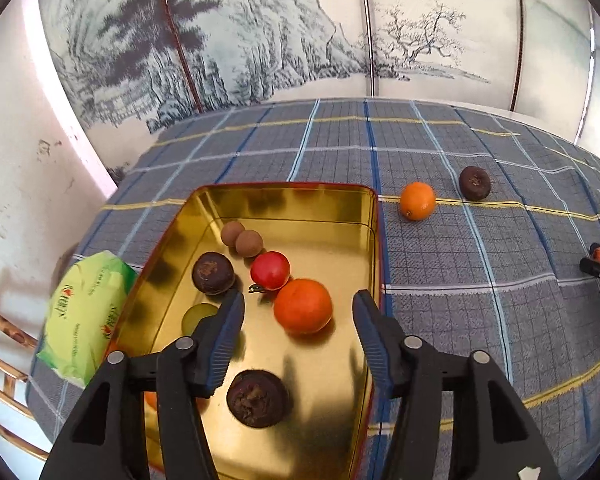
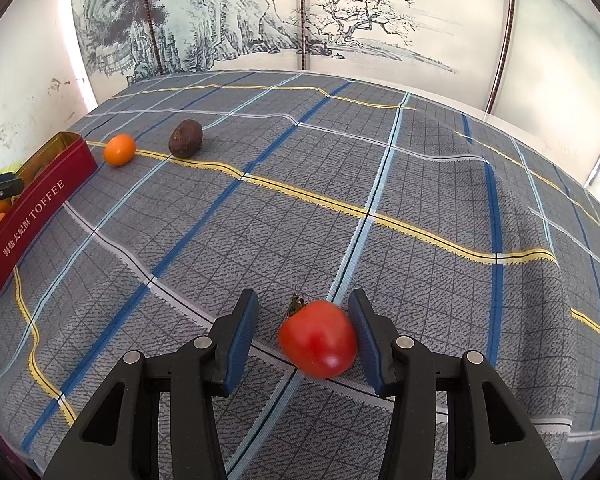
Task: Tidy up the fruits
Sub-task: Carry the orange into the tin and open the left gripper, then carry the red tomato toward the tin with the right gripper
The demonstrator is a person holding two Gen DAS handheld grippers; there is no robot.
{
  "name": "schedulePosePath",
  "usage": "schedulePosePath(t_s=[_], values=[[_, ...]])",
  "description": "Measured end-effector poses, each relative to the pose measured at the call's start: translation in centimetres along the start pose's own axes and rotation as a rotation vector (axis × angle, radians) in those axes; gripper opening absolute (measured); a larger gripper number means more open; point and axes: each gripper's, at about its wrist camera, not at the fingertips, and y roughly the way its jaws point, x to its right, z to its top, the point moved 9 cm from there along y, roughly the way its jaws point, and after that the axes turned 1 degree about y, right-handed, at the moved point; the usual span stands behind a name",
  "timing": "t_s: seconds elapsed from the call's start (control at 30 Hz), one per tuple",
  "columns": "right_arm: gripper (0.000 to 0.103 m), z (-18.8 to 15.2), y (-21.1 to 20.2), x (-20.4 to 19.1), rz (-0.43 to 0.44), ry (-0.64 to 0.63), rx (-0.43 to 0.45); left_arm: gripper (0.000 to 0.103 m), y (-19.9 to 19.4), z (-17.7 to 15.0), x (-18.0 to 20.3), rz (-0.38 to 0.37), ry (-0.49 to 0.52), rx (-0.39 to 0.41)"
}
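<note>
A gold-lined red tin point(image 1: 300, 196) holds an orange point(image 1: 303, 306), a red tomato point(image 1: 270, 270), two dark round fruits point(image 1: 213, 273) point(image 1: 257, 398), two small brown fruits point(image 1: 249, 243) and a green one point(image 1: 198, 316). My left gripper point(image 1: 299, 338) is open and empty above the tin. On the cloth lie an orange point(image 1: 417, 201) and a dark fruit point(image 1: 475, 183), both also in the right wrist view point(image 2: 119, 149) point(image 2: 185, 138). My right gripper point(image 2: 303, 338) is open around a red tomato point(image 2: 318, 338), which touches the right finger point(image 2: 366, 340).
A checked grey cloth point(image 2: 380, 184) covers the table. A green tissue pack point(image 1: 86, 312) lies left of the tin, near the table's edge. The tin's red side point(image 2: 32, 220) reads TOFFEE. A painted screen point(image 1: 260, 32) stands behind the table. A wooden chair point(image 1: 0, 360) shows at left.
</note>
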Motion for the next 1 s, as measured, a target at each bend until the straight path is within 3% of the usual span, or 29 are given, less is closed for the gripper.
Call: schedulePosePath(t_s=[0.13,0.4,0.7,0.83,1.0], values=[[0.048,0.0,0.0,0.0,0.0,0.002,0.0,0.074,-2.2,-0.5,-0.2,0.056,0.006,0.062],[0.044,-0.1,-0.1,0.0,-0.006,-0.003,-0.001,0.077,-6.0,-1.6,-0.6,0.1,-0.017,0.136],[0.038,-1.1,-2.3,-2.2,0.024,-0.017,0.019,0.085,-7.8,-3.3,-0.9,0.034,-0.101,0.139],[0.036,-1.4,-3.0,-2.0,0.025,0.013,0.04,0.087,-7.9,-4.7,-0.2,-0.016,-0.1,0.125],[0.033,-2.0,-3.2,-1.0,0.018,0.043,0.036,0.089,-8.9,-5.7,0.3,-0.009,-0.07,0.154]])
